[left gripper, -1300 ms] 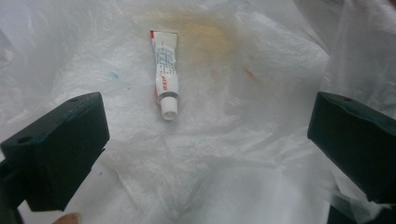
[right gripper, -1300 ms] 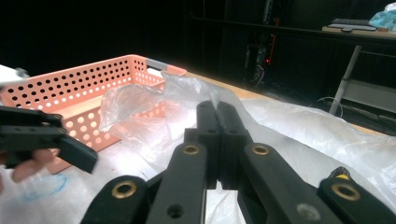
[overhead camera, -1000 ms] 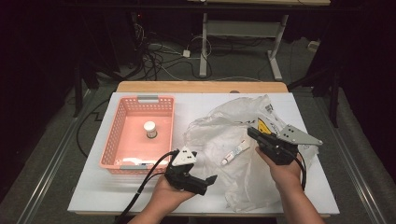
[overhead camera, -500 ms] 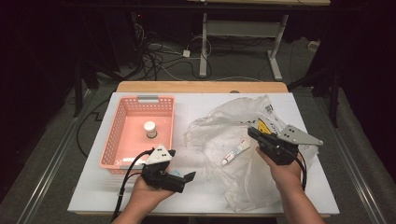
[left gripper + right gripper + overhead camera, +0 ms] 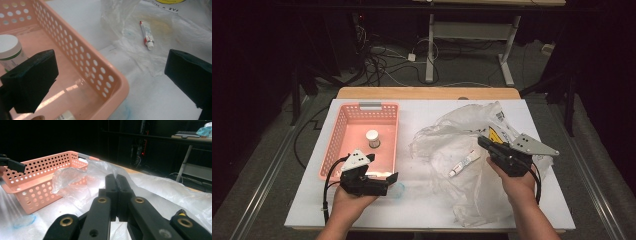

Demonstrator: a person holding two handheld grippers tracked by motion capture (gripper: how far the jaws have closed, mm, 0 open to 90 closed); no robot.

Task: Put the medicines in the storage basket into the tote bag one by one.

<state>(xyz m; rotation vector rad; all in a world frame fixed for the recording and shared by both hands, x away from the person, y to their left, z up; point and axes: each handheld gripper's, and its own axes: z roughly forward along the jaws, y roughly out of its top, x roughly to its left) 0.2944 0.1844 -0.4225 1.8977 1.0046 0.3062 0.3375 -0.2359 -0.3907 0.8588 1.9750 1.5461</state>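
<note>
While the person's left hand (image 5: 349, 197) holds the left gripper (image 5: 388, 181) low over the near corner of the pink basket (image 5: 343, 125), its two black jaws stand wide apart with nothing held between them. From the left gripper view, one jaw hangs over the inside of the basket and the other over the white table (image 5: 422, 112) just outside the basket wall. A small white jar (image 5: 372, 138) with a white lid stands upright in the basket, and another small white thing (image 5: 64, 116) peeks out at the bottom edge of that view. The right gripper (image 5: 482, 142) sits over the crinkly clear plastic bag (image 5: 447, 145) on the right part of the table. Its jaws are pressed together, and in the right gripper view they hold nothing. A little white tube (image 5: 464, 163) with red marks lies flat on the bag, near the right gripper's tip but not touching it, and well apart from the basket. A blue smudge (image 5: 23, 220) marks the table just beside the near corner of the basket.
</note>
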